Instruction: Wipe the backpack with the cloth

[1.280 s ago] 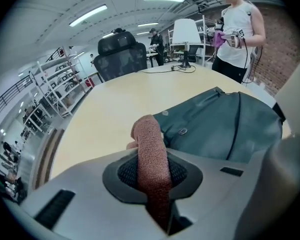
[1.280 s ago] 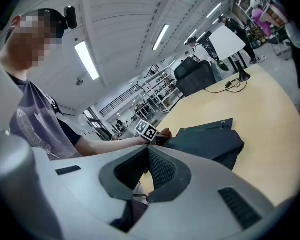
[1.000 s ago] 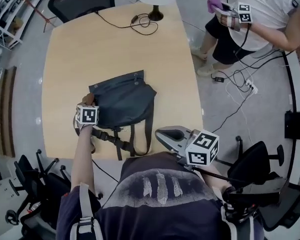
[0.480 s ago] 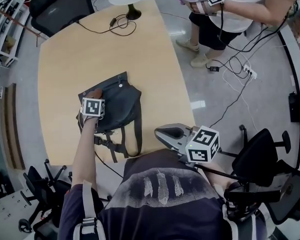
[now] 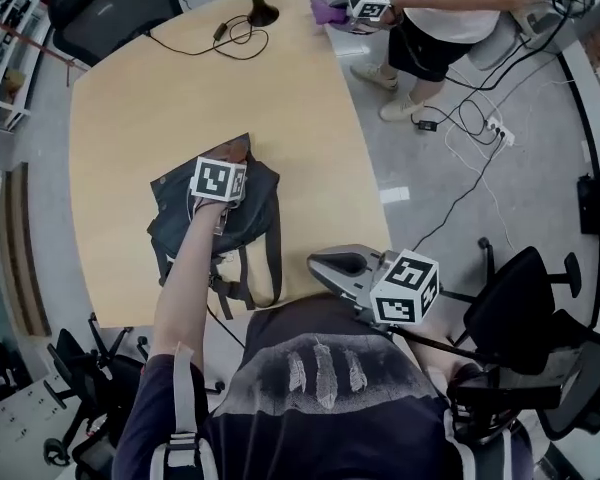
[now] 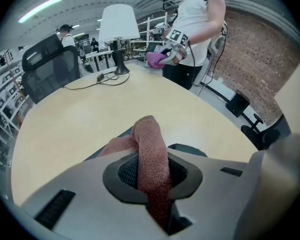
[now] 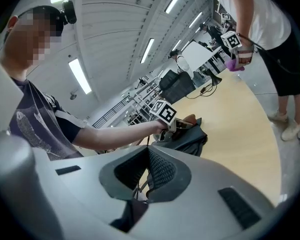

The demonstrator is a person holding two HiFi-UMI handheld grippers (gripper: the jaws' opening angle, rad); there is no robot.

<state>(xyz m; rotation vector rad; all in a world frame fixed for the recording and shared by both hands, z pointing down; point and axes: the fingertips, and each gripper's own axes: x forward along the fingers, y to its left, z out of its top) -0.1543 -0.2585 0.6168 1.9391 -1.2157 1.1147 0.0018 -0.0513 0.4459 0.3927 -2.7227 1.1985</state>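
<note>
Wipe step: left tool [image 6: 152, 170] clamps reddish cloth [image 6: 149, 136] at top edge of backpack [image 5: 262, 211] (bench [image 5: 130, 88] beneath). Right tool [image 7: 147, 171] narrow, empty. Next, likely: drag cloth across flap.

The light is bright, cool and even. It falls from long white ceiling strip lights [image 6: 40, 9], which burn out to plain white at the upper left of the left gripper view and across the top of the right gripper view. The pale wooden surface [image 5: 180, 88] carries only faint, soft-edged shadows. A small white glare patch sits on the glossy grey floor [image 5: 410, 228], right of centre in the head view. The dark grey fabric backpack [image 5: 255, 218] reads nearly black, its folds hard to make out. Both gripper views bend strongly towards the edges and fall to black in the corners. Close to the lens, the grey bodies of the left claw [image 6: 152, 171] and the right claw [image 7: 147, 171] are soft, while the middle distance is sharp.
</note>
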